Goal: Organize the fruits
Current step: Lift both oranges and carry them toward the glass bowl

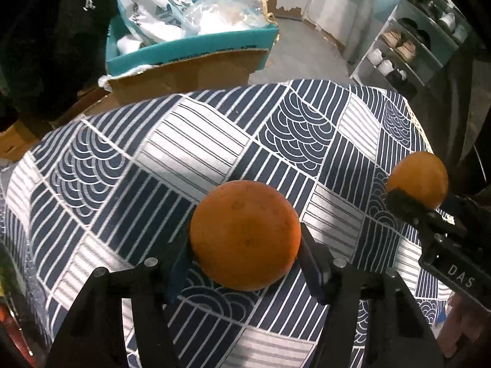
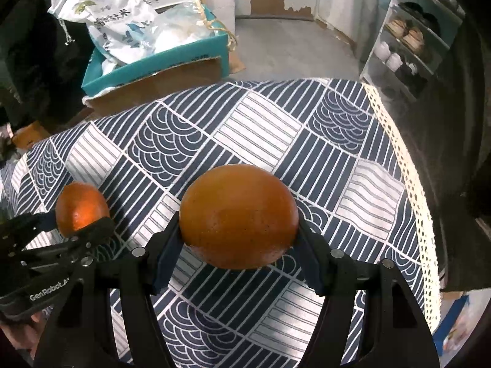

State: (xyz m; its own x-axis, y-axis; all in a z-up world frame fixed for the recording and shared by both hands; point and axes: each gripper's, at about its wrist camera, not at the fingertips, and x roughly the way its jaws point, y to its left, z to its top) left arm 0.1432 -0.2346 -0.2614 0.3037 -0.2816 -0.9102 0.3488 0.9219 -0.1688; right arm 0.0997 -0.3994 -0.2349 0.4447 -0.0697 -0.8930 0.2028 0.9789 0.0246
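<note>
My left gripper [image 1: 245,245] had its jaws closed on one orange [image 1: 245,235], held above the blue-and-white patterned tablecloth [image 1: 190,150] of the worktop. My right gripper [image 2: 237,239] had its jaws clamped on a second orange [image 2: 237,216], also clear of the cloth. The two fruits sat side by side, apart, each visible at the edge of the other wrist view.

Left wrist view: taken from just behind the left tool [image 1: 245,254], looking forward and down over the patterned counter [image 1: 190,141]. Right wrist view: taken likewise from behind the right tool [image 2: 237,239], set just to the right. Shared by both views: the counter, the far teal box [image 1: 196,46], the shoe rack [image 2: 405,49] at far right.
</note>
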